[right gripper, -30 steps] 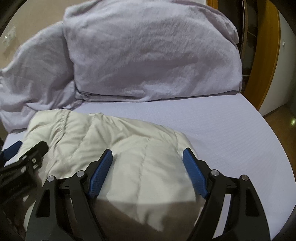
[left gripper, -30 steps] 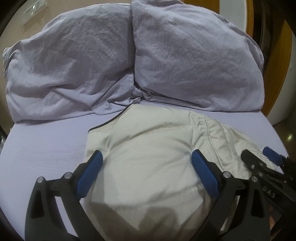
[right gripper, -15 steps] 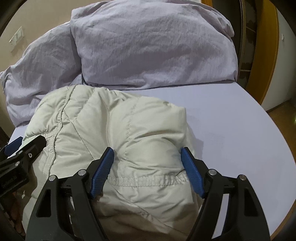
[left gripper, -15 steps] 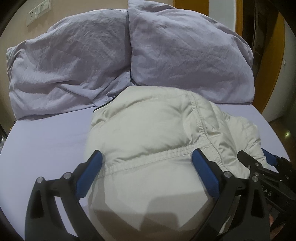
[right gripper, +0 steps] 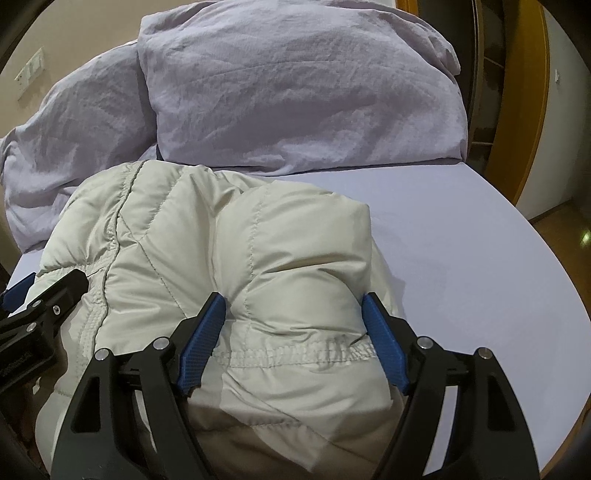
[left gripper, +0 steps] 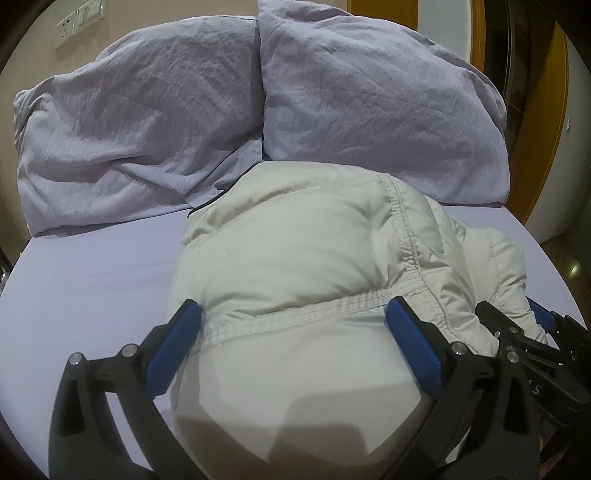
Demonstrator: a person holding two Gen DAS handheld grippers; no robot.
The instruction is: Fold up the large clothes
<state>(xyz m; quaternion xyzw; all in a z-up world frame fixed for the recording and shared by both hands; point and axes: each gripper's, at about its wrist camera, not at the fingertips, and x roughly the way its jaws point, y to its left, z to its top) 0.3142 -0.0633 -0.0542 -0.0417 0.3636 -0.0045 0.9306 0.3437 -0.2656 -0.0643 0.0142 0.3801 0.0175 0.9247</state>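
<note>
A cream quilted jacket (left gripper: pixel 303 236) lies bunched on the lilac bed sheet (left gripper: pixel 92 266), its far edge reaching the pillows. My left gripper (left gripper: pixel 291 306) stands wide, and its blue pads (left gripper: pixel 177 332) press on the jacket's stitched hem, which runs straight across between them. My right gripper (right gripper: pixel 293 301) is also wide and grips a thick puffed fold of the jacket (right gripper: pixel 184 229), hem seam between the pads (right gripper: pixel 384 343). The two grippers sit side by side: the right gripper (left gripper: pixel 517 332) shows at the left view's edge, the left gripper (right gripper: pixel 55 291) at the right view's edge.
Two crumpled lilac pillows (left gripper: pixel 140 122) (left gripper: pixel 369 103) lean at the head of the bed. Bare sheet (right gripper: pixel 461 240) stretches to the right of the jacket. A wooden door frame (left gripper: pixel 550 110) and floor lie past the bed's right edge. Wall sockets (left gripper: pixel 79 18) sit upper left.
The jacket lay flat under both grippers; now its hem has been carried toward the pillows, and the jacket has bunched into a thick puffed fold between the pads.
</note>
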